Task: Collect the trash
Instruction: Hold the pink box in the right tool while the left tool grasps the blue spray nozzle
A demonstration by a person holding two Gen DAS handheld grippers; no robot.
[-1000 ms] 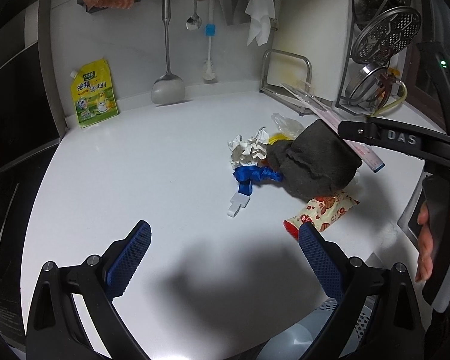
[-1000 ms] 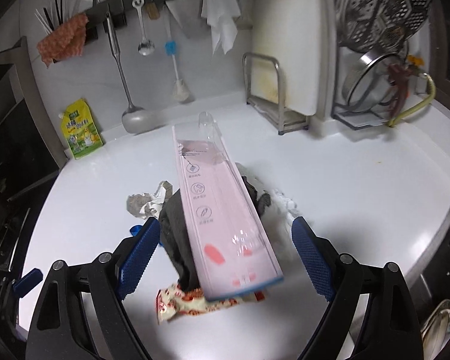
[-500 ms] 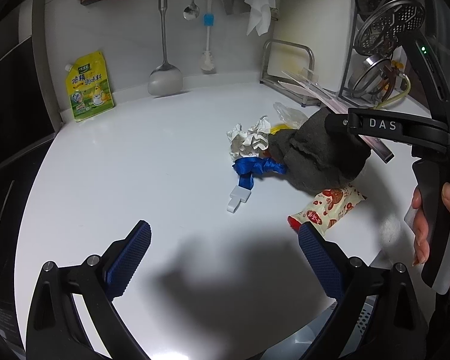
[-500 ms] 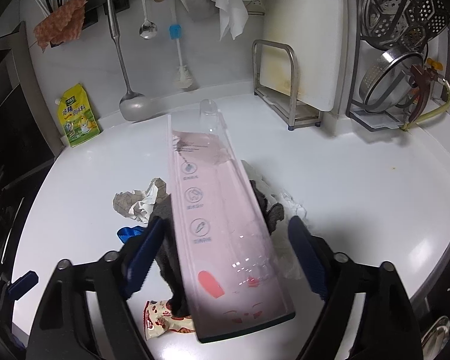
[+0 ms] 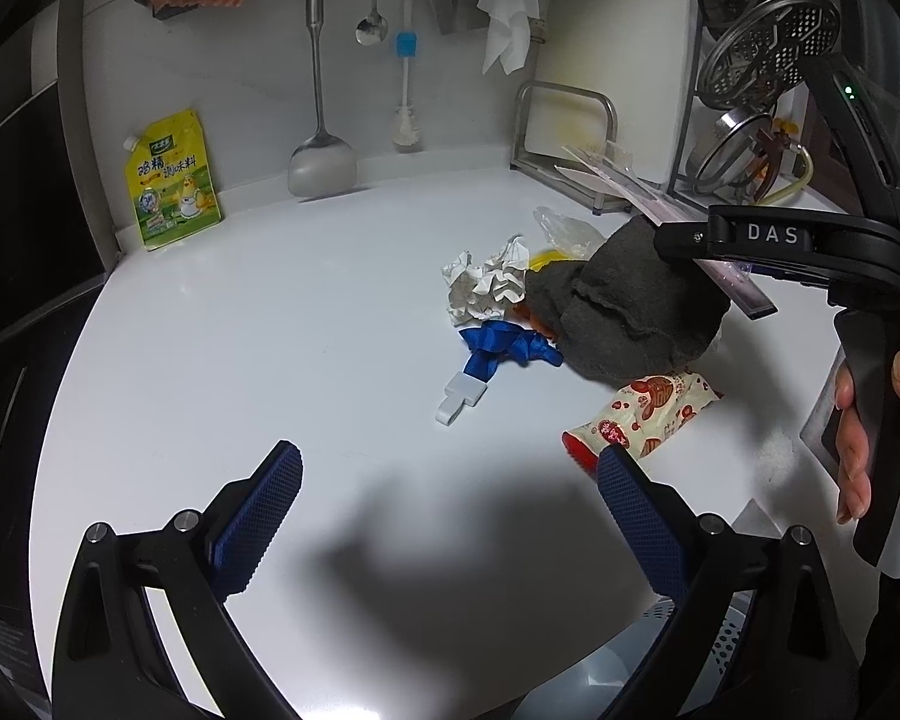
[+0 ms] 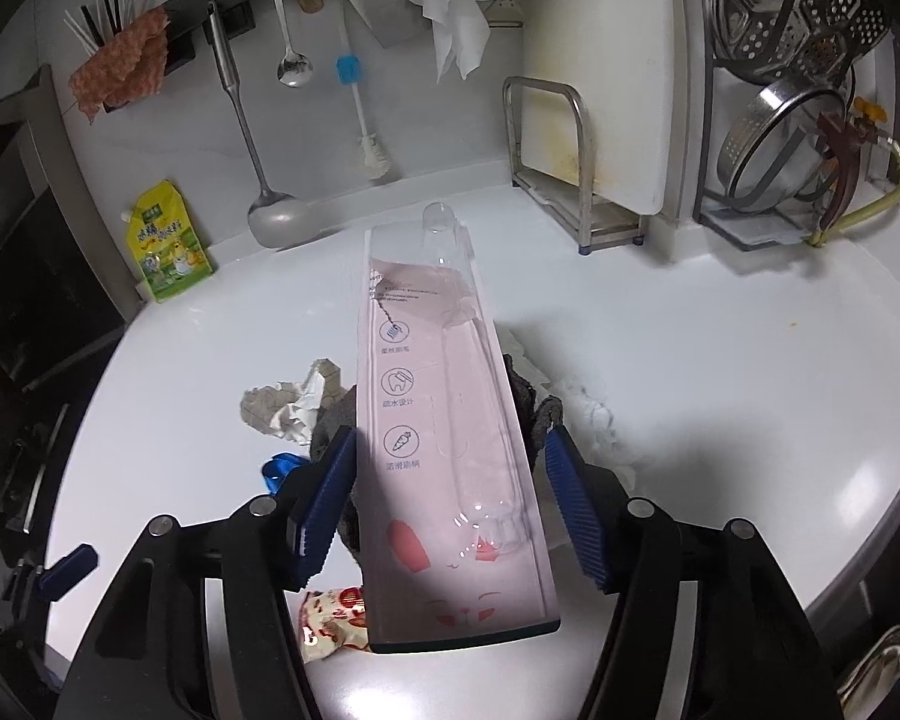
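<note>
A trash heap lies mid-counter: crumpled paper (image 5: 486, 288), a blue ribbon (image 5: 510, 348) with a white hook (image 5: 459, 399), a dark grey cloth (image 5: 630, 312) and a red-and-cream snack wrapper (image 5: 648, 414). A long pink toothbrush package (image 6: 444, 450) slants over the cloth. My right gripper (image 6: 450, 498) straddles its near end. Its jaws are closing, the left pad at the package's edge and a thin gap at the right pad. My left gripper (image 5: 450, 516) hangs open over bare counter in front of the heap, holding nothing.
A yellow seasoning pouch (image 5: 171, 180) leans on the back wall beside a hanging ladle (image 5: 321, 162). A chopping-board rack (image 6: 576, 180) and a wire rack of steel steamers (image 6: 798, 120) stand at the back right. A perforated basket (image 5: 690, 660) sits below the counter's front edge.
The right jaws have narrowed from wide apart to close on either side of the pink package. The left gripper has stayed where it was.
</note>
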